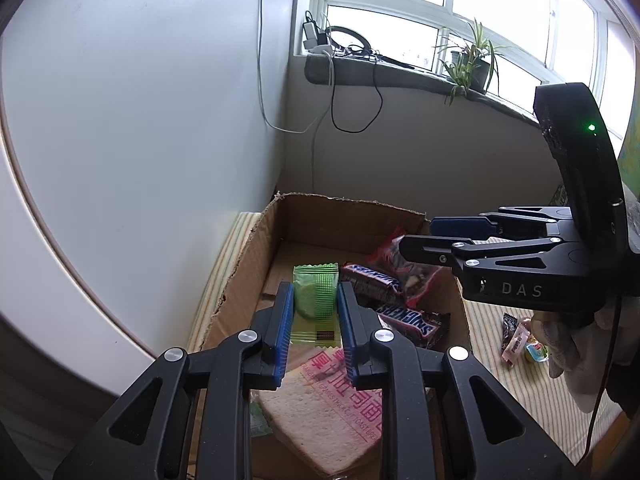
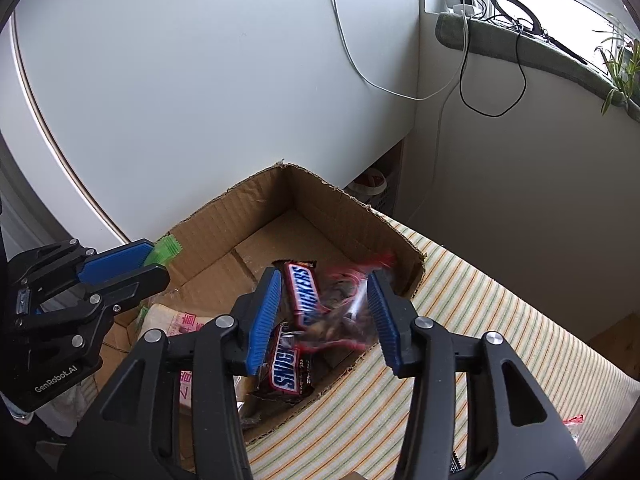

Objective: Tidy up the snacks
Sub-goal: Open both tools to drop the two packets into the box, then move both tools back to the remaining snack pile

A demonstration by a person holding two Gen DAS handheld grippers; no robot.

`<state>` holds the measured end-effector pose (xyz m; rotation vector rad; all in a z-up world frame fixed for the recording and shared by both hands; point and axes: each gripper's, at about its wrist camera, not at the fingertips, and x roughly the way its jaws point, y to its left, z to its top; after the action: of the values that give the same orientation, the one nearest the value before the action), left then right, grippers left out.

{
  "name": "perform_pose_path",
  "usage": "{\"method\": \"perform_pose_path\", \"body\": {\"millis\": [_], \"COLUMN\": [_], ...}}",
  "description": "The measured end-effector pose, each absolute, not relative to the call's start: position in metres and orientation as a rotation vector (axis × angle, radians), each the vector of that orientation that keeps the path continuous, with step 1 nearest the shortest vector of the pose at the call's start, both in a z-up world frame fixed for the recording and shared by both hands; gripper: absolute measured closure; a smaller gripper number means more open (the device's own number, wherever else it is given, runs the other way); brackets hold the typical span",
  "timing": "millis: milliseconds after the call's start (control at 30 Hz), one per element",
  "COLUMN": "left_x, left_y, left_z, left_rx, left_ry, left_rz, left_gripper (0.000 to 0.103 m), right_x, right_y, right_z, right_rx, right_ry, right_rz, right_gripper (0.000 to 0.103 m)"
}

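While the left gripper clamps one green packet, the right gripper gapes over the box: two Snickers, one red bag.

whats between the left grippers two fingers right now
A green snack packet, pinched between the blue pads of the left gripper and held above the cardboard box. The left wrist view shows it best.

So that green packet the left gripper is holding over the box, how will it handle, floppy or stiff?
The green packet looks like thin, glossy film, so probably slippery and light. It hangs upright between the left gripper pads without drooping, perhaps stiffened by the round piece inside. Its crimped ends would likely flex if pushed.
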<state>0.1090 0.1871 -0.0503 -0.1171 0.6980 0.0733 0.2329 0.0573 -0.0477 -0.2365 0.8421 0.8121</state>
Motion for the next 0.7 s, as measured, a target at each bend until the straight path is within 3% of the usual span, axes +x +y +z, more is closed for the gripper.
{"method": "perform_pose_path", "body": {"millis": [700], "left_x": [0.087], "left_y": [0.162], "left_z": [-0.026], "left_rx": [-0.127], "left_ry": [0.646], "left_rz": [0.038], "left_gripper": [0.082], "right_x": [0.213], "right_y": [0.005], "right_z": [-0.017], "right_rx": [-0.200], "right_ry": [0.781], "right_rz": [0.793], "right_gripper": [0.055]}}
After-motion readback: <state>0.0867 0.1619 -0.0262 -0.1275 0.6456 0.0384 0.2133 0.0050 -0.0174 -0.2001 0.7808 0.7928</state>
